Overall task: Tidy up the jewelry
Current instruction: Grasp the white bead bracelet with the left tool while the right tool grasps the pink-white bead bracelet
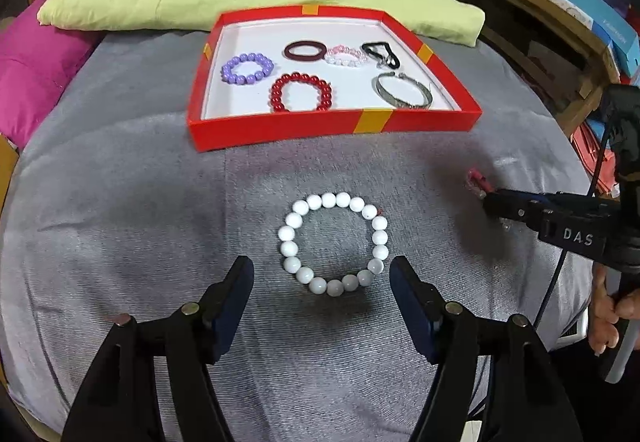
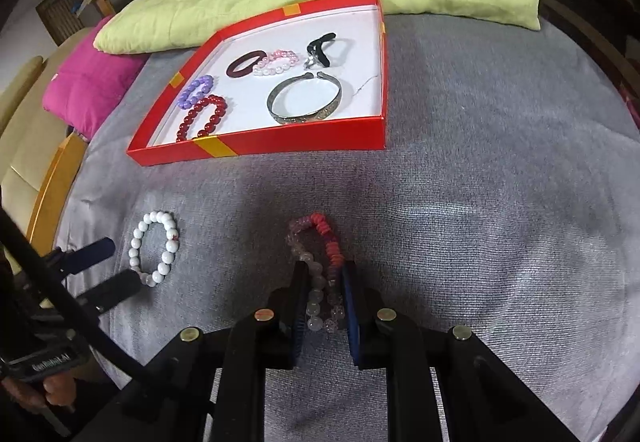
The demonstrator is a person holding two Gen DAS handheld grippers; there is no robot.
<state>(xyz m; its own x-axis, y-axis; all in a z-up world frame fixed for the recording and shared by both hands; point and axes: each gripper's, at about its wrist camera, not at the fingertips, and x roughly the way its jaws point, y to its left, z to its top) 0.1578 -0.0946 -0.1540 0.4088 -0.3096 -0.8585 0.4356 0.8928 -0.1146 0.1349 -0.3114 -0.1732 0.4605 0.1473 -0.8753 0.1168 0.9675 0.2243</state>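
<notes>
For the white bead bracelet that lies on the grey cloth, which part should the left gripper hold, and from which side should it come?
Best guess: the near arc of the white bead bracelet, taken from above. It lies flat as an open ring on the grey cloth, so only a short run of beads fits between the fingers. The left gripper hangs open just short of that arc, pointing steeply down. One finger should go inside the ring, one outside.

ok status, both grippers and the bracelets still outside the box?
Left gripper open, straddling white bead bracelet on grey cloth. Right gripper shut on pink-and-clear bead bracelet. Red box ahead, six pieces inside, path unobstructed.
</notes>
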